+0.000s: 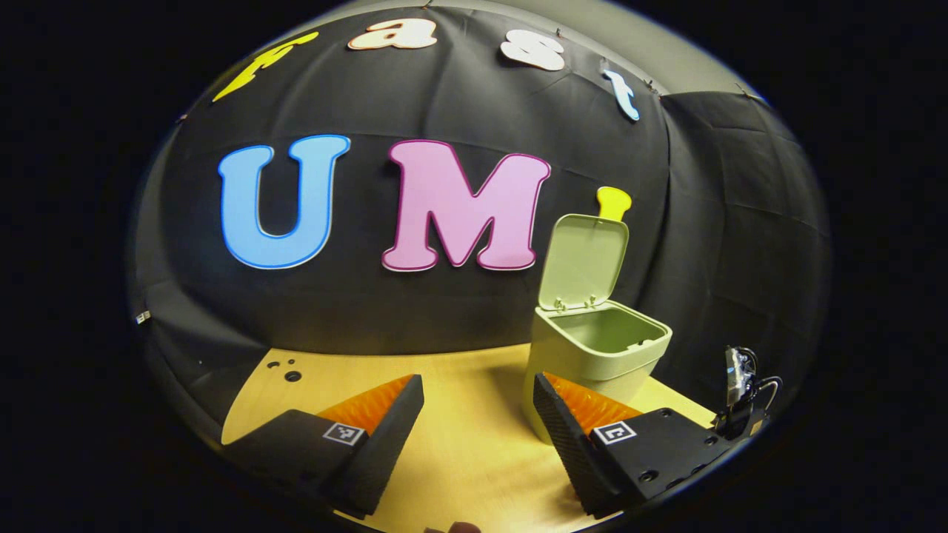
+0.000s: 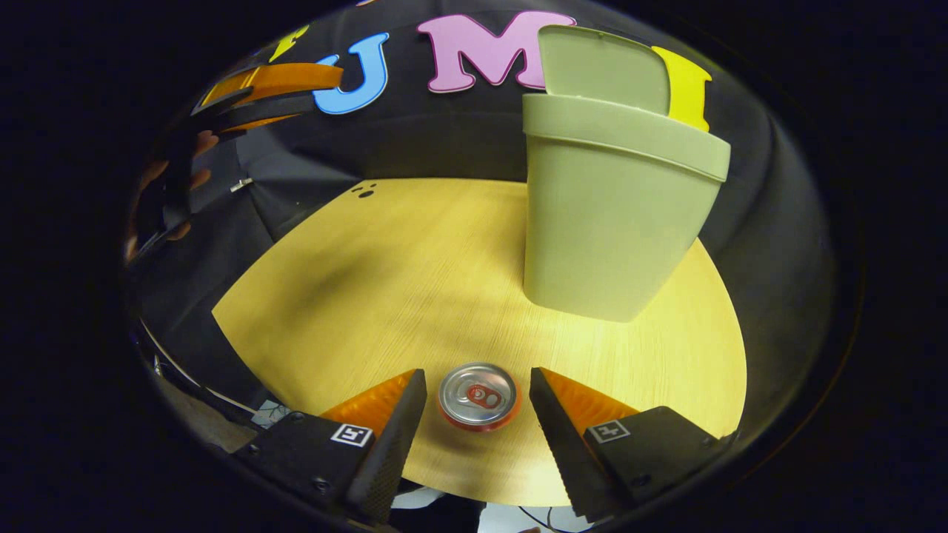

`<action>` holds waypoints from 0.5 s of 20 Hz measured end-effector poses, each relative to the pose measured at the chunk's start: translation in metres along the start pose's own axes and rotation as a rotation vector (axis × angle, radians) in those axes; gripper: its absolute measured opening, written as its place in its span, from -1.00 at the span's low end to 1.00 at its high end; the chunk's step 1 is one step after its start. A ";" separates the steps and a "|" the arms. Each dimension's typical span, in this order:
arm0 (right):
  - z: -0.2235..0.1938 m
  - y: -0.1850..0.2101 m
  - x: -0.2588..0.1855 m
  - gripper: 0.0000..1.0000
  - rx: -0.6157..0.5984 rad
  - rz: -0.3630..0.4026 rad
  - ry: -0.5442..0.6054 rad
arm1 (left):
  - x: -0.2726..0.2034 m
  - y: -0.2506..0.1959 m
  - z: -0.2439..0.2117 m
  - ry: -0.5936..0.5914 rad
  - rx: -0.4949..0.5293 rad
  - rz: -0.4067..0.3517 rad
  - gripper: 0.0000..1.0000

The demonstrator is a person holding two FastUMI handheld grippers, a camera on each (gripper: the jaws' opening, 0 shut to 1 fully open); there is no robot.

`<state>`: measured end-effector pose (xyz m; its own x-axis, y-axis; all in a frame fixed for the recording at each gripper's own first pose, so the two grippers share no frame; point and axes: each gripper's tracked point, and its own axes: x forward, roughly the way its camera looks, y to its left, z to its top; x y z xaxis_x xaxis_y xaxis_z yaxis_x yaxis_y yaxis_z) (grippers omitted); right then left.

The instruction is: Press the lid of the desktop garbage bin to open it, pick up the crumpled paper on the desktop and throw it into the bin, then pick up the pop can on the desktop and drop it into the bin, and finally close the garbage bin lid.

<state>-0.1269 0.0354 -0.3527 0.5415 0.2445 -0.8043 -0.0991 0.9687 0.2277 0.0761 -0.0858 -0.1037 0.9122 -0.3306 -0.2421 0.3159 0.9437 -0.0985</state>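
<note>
Wooden desktop (image 2: pixel 415 281); bin (image 2: pixel 607 222) lid up; both hand-held grippers apart, right (image 2: pixel 478 403) flanking can (image 2: pixel 478 396).

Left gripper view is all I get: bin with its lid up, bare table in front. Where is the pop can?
Observer: The pop can stands upright on the table, between the fingers of the right tongs.
Operator: Are they gripping it?
Observer: No. They are open, with a gap on each side of the can.
Operator: Where is the bin from there?
Observer: In the right gripper view the bin stands beyond the can, a little to the right.
</note>
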 end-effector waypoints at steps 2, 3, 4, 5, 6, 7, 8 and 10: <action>-0.009 0.001 0.008 0.78 0.004 -0.004 0.023 | -0.009 0.012 -0.006 0.009 -0.004 0.028 0.92; -0.013 0.001 0.011 0.78 0.003 -0.007 0.033 | -0.012 0.016 -0.009 0.008 -0.003 0.037 0.93; -0.016 0.000 0.013 0.78 0.000 -0.015 0.044 | -0.016 0.020 -0.010 0.010 -0.002 0.044 0.93; -0.019 0.000 0.015 0.79 0.000 -0.025 0.057 | -0.018 0.024 -0.013 0.013 -0.003 0.048 0.92; -0.021 -0.002 0.018 0.79 0.009 -0.034 0.065 | -0.020 0.028 -0.014 0.015 -0.005 0.049 0.92; -0.022 -0.002 0.020 0.80 0.023 -0.037 0.070 | -0.021 0.030 -0.016 0.017 -0.005 0.050 0.92; -0.023 -0.001 0.021 0.78 0.034 -0.042 0.073 | -0.023 0.034 -0.016 0.018 -0.002 0.050 0.92; -0.022 -0.004 0.020 0.77 0.039 -0.066 0.070 | -0.024 0.041 -0.017 0.019 0.006 0.047 0.93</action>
<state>-0.1338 0.0376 -0.3819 0.4861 0.1839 -0.8543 -0.0314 0.9807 0.1932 0.0627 -0.0399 -0.1185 0.9209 -0.2864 -0.2646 0.2746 0.9581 -0.0811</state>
